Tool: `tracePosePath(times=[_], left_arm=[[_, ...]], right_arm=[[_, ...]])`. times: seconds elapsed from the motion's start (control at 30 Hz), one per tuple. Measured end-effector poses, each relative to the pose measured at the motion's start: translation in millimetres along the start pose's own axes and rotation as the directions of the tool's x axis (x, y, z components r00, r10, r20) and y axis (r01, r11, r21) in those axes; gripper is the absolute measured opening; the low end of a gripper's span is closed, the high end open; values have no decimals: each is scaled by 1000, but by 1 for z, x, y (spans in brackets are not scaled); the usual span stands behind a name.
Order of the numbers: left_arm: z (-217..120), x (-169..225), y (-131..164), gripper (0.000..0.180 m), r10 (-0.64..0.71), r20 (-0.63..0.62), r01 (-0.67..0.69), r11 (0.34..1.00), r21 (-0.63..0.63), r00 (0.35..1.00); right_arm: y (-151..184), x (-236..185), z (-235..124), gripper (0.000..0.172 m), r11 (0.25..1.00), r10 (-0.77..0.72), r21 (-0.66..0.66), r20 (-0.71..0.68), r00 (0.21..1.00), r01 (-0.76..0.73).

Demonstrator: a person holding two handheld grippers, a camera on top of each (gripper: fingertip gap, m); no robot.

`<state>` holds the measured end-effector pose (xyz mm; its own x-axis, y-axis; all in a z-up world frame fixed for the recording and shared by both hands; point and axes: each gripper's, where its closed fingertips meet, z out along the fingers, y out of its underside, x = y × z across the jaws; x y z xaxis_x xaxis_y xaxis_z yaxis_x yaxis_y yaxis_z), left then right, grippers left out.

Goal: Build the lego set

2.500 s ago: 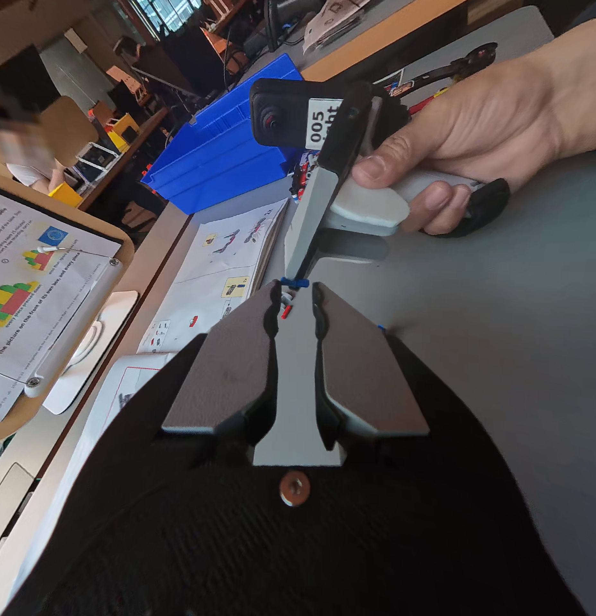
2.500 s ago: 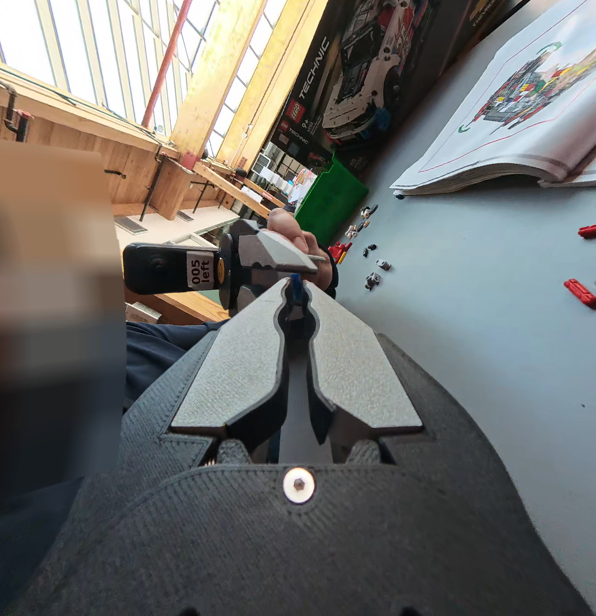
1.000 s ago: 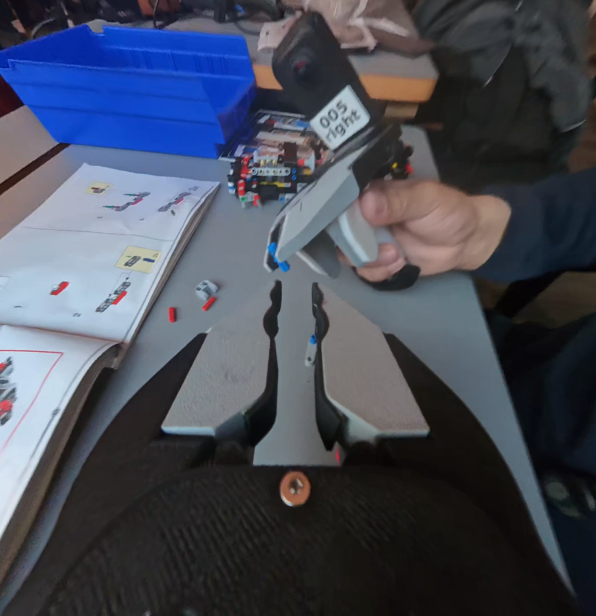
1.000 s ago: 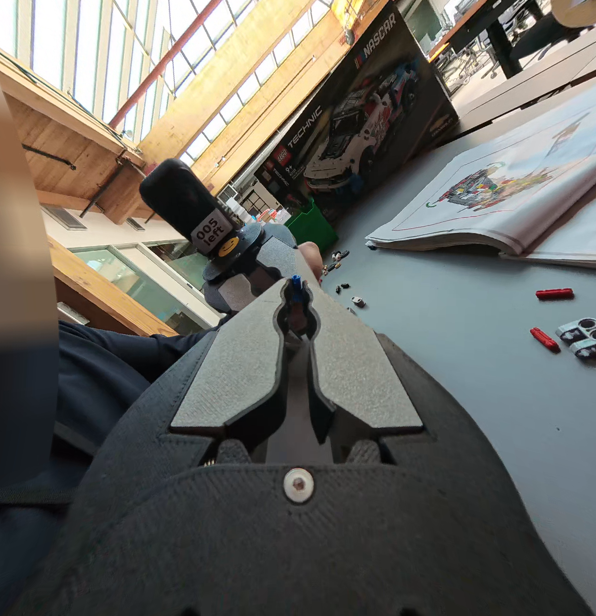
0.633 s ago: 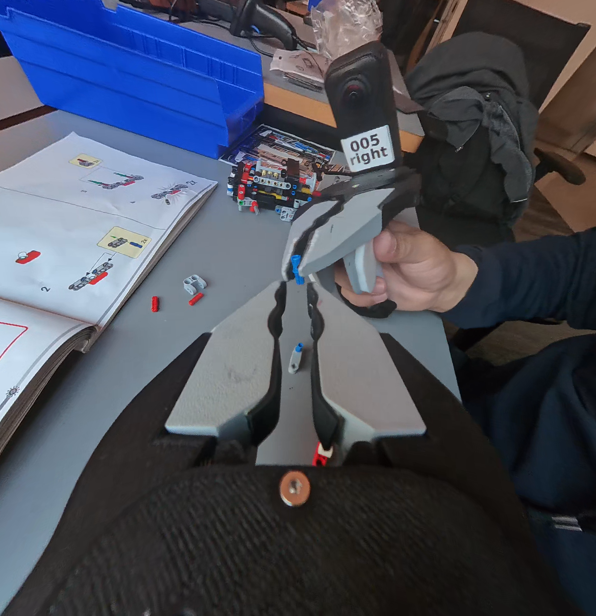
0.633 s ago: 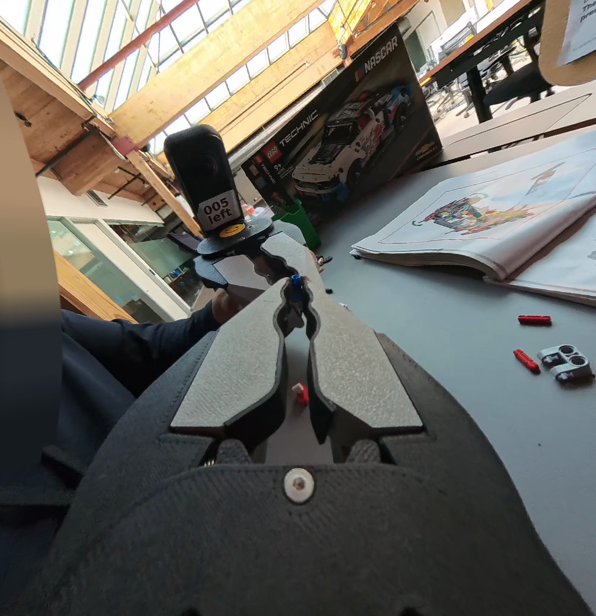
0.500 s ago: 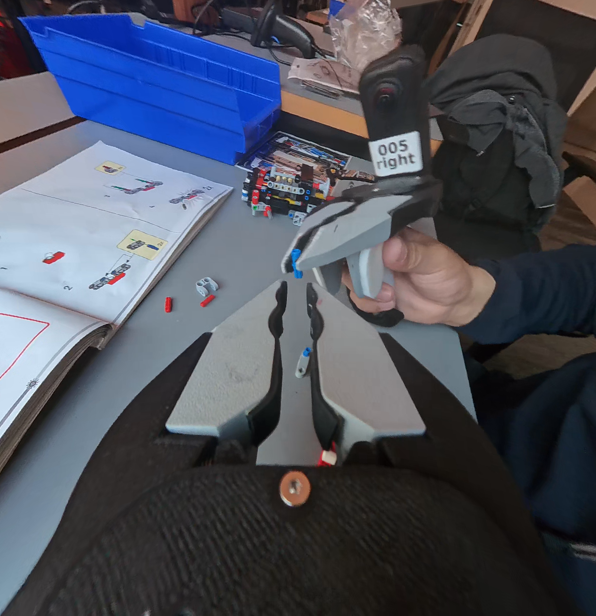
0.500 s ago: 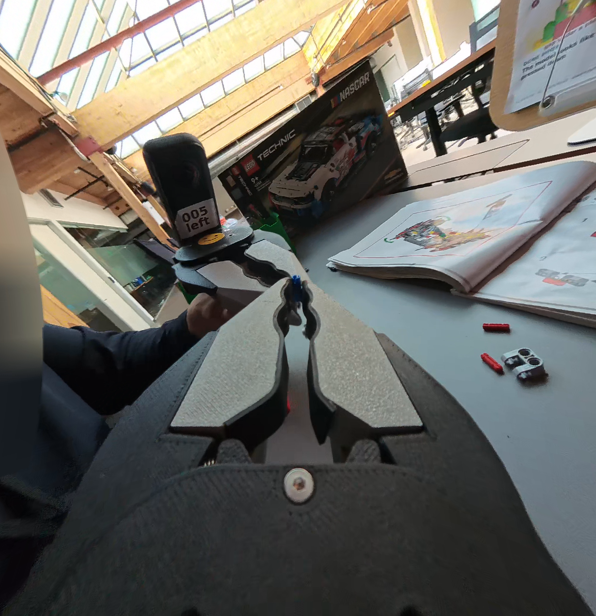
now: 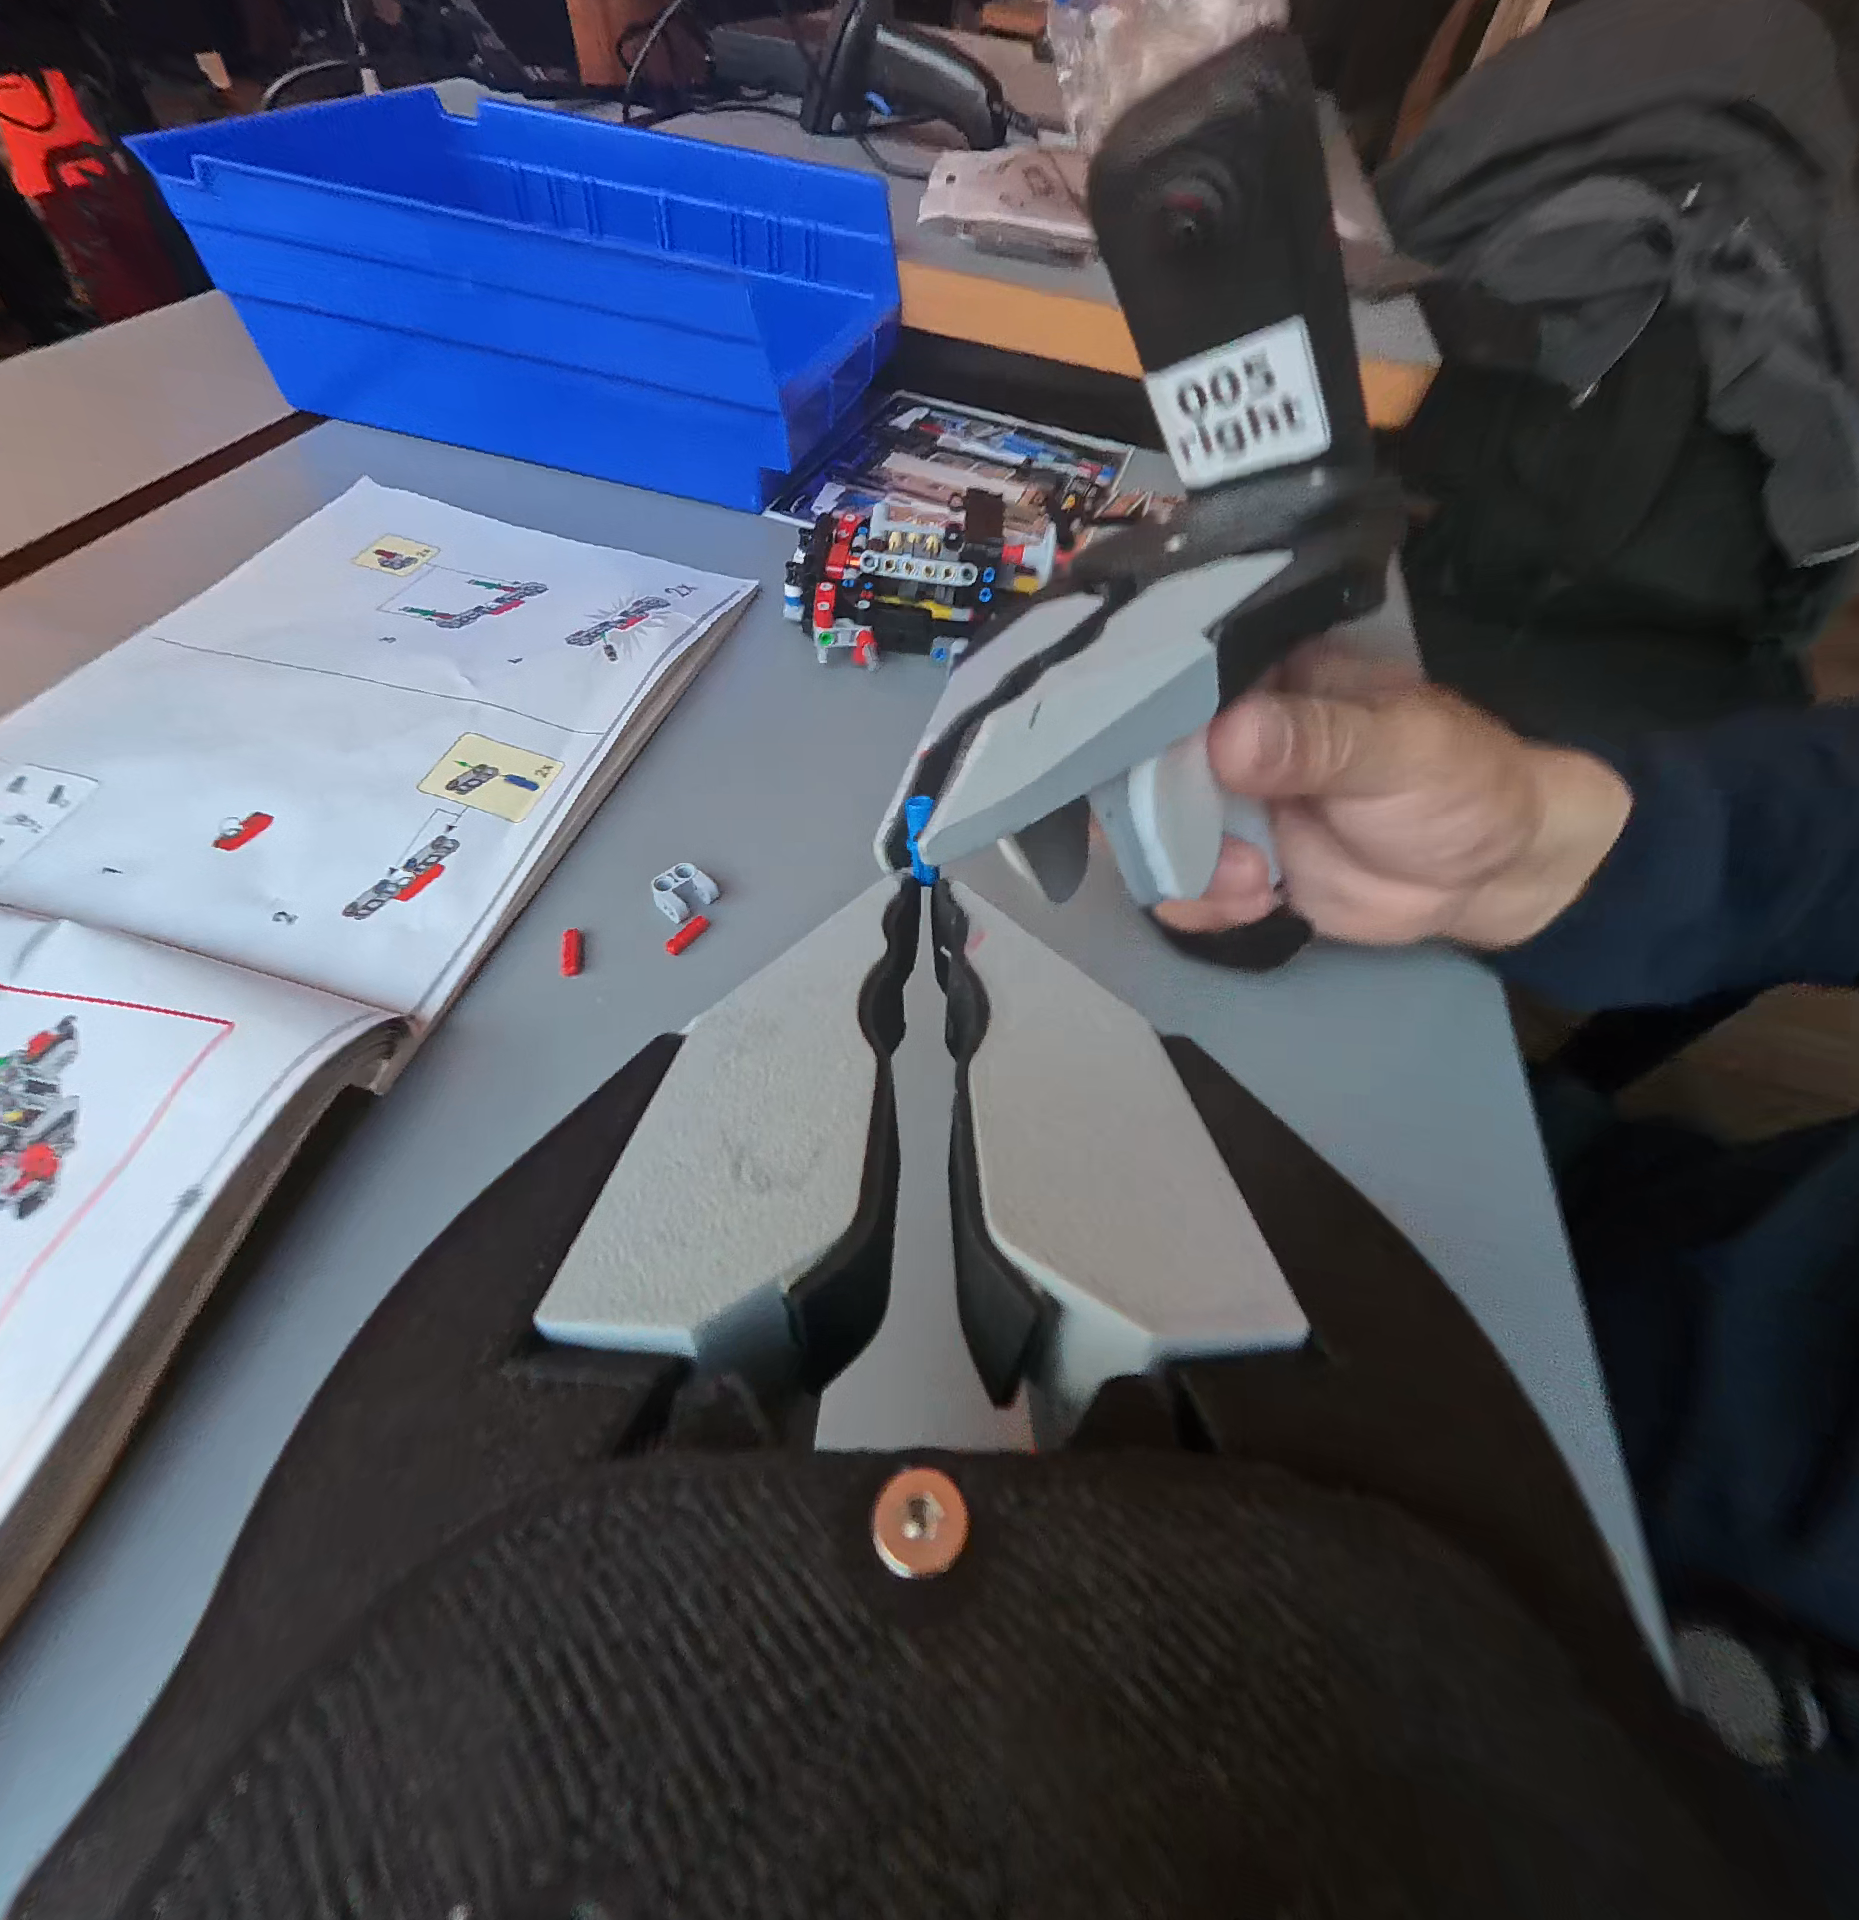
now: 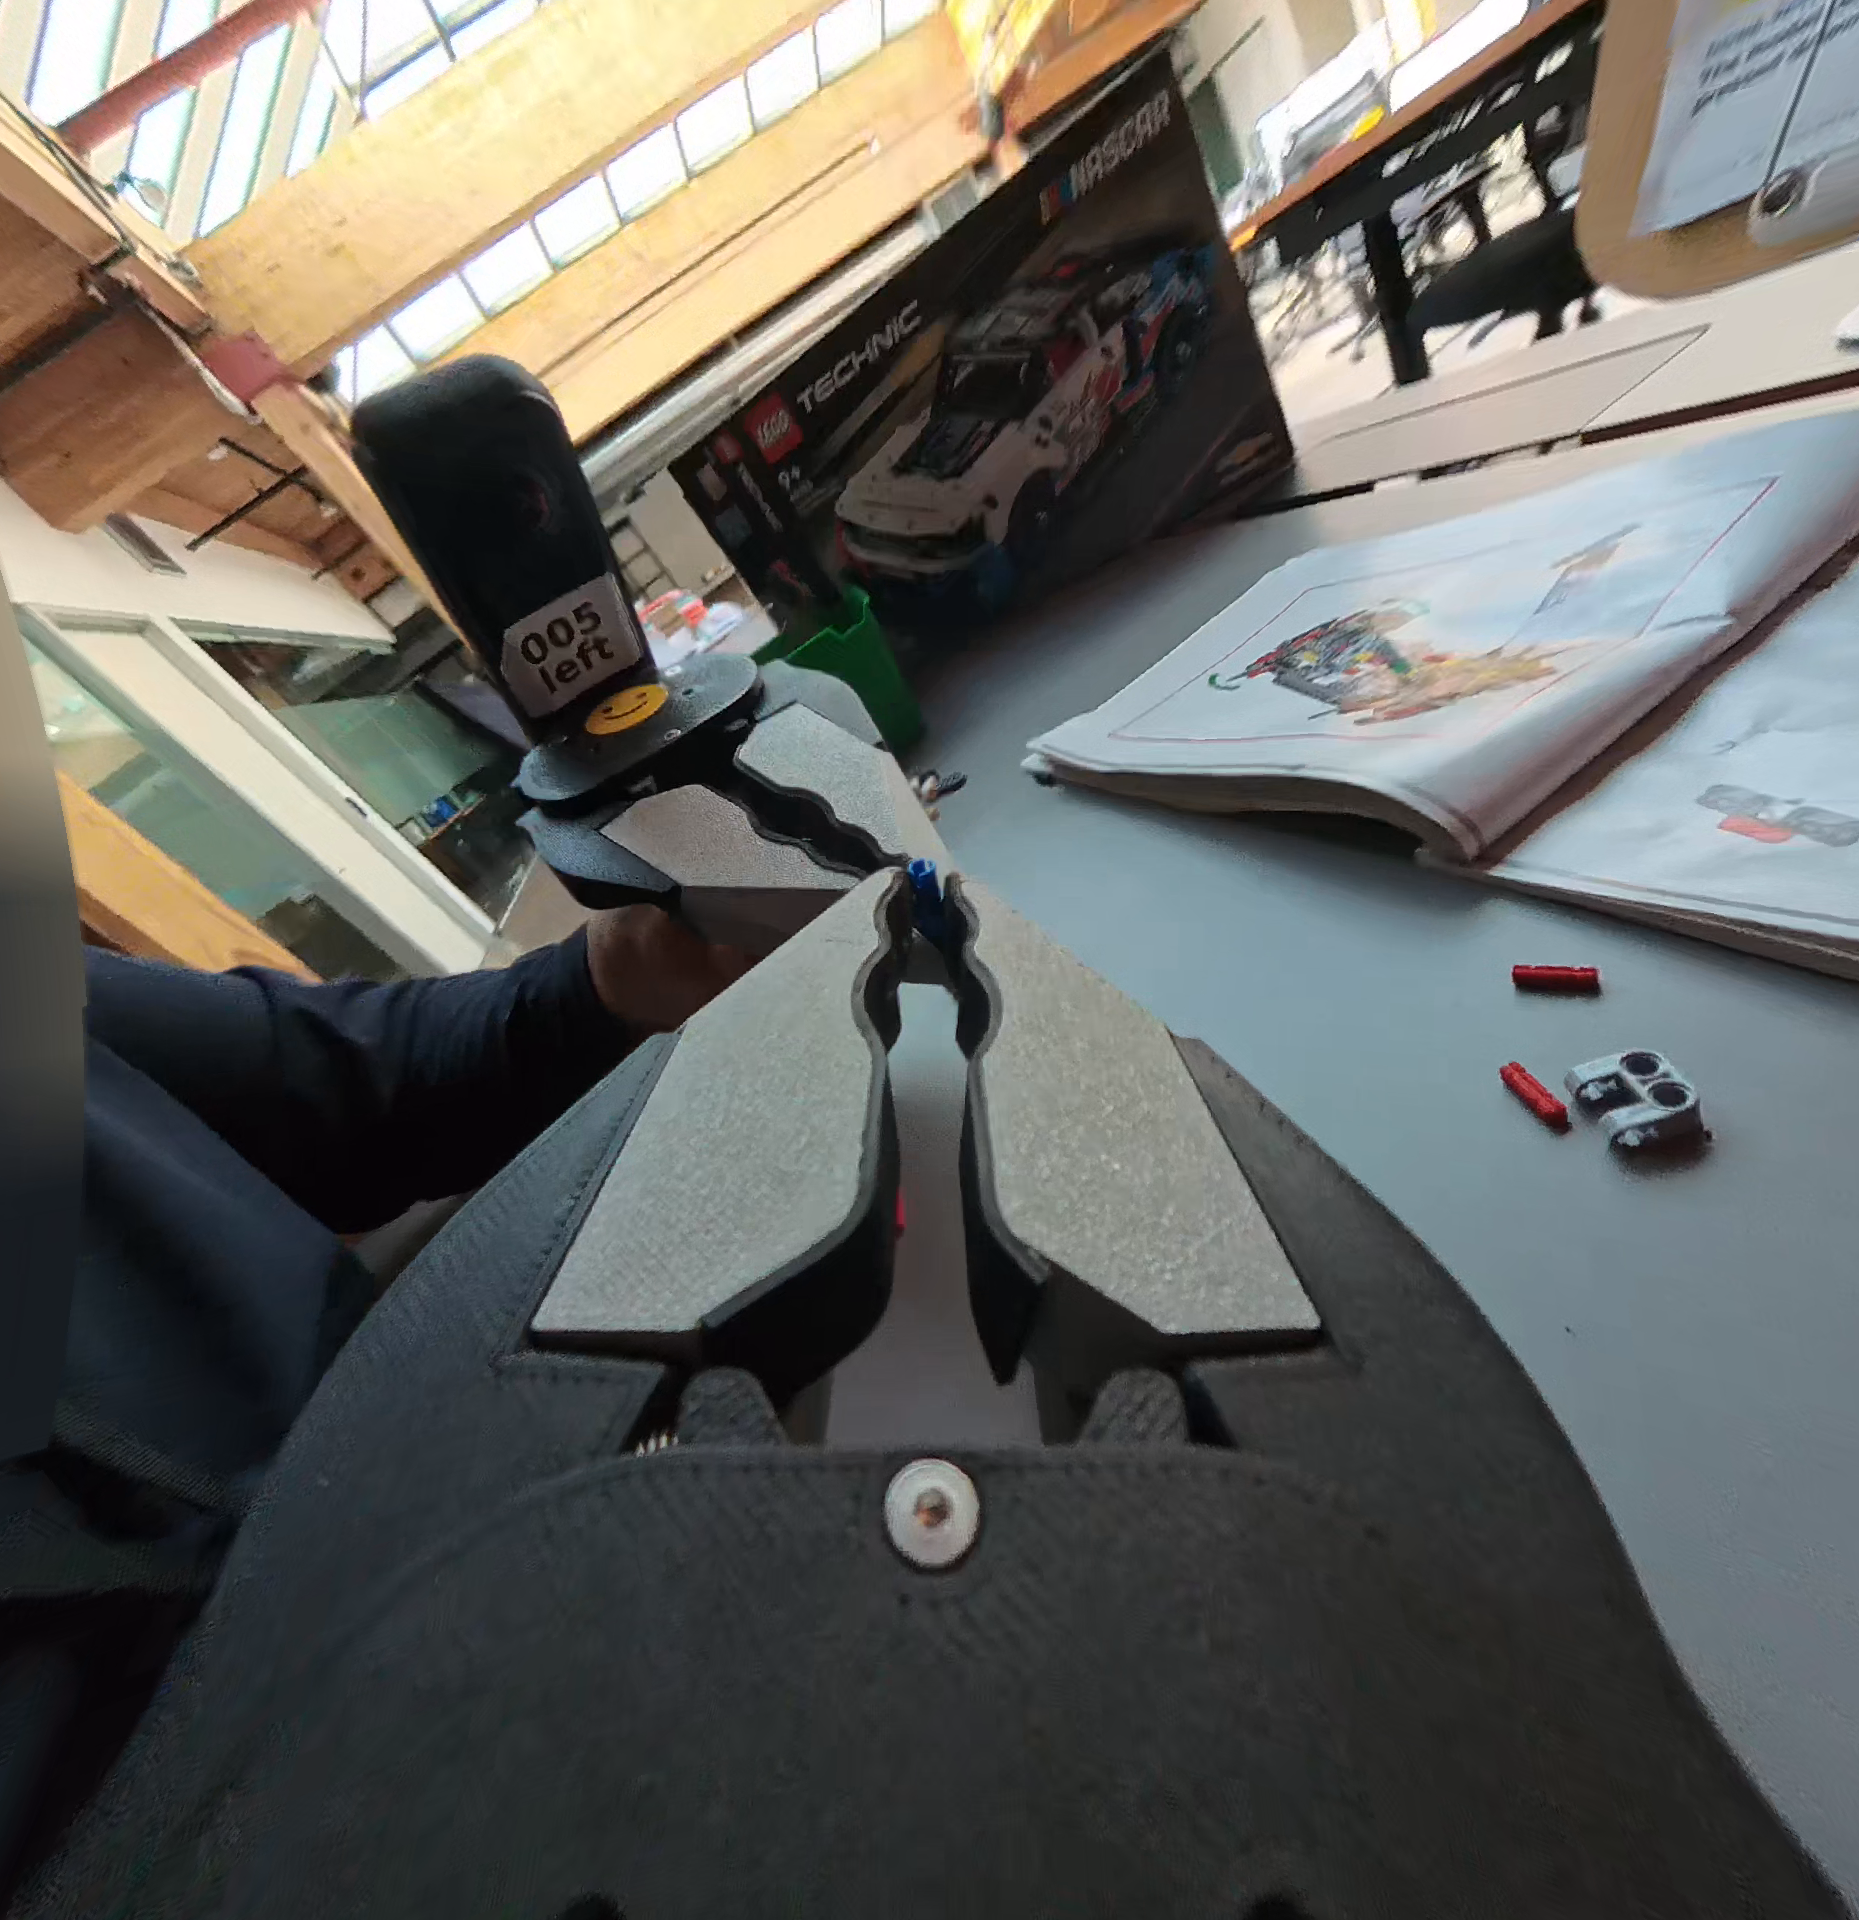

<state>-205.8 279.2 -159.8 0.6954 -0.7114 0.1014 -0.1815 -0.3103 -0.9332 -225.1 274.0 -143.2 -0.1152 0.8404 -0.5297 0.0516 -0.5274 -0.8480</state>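
Right gripper (image 10: 927, 902) was clamped on a small blue pin (image 10: 923, 883), both pads pressing it; the left gripper (image 9: 920, 902), tips closed on nothing, stood just beside that pin. To the side lay two red pins (image 9: 570, 952) and one grey connector (image 9: 684, 891), then an open manual (image 9: 312, 727). Only the left view showed the blue bin (image 9: 551, 301); only the right, the boxed set (image 10: 1008, 436).

Grey wavy-edged tongs (image 9: 917, 904) on black ribbed mounts, one brass screw (image 9: 920, 1522), navy sleeves (image 10: 364, 1049).
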Motion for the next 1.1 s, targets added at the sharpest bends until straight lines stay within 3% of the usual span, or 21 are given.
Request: tracePosePath(times=[0.13, 0.4, 0.5, 0.7, 0.87, 1.1], left_arm=[[1, 3, 7, 0, 156, 33, -154, 986, -65, 987], [6, -1, 14, 0, 419, 150, -393, 903, -175, 896], [5, -5, 13, 0, 490, 200, -453, 868, -204, 848], [2, -12, 9, 0, 579, 275, -524, 814, -250, 768], [3, -12, 9, 0, 585, 280, -529, 810, -255, 761], [4, -10, 9, 0, 574, 278, -523, 818, -240, 770]], right_arm=[[10, -1, -5, 2, 979, -12, -203, 46, 999, 22], [22, 6, -14, 2, 803, -378, -493, 12, 926, 334], [20, 7, -12, 2, 779, -434, -509, -15, 901, 366], [16, 7, -10, 4, 808, -424, -472, -48, 904, 354], [13, 6, -9, 5, 831, -409, -439, -66, 910, 342], [13, 9, -11, 2, 782, -493, -473, -70, 867, 406]])
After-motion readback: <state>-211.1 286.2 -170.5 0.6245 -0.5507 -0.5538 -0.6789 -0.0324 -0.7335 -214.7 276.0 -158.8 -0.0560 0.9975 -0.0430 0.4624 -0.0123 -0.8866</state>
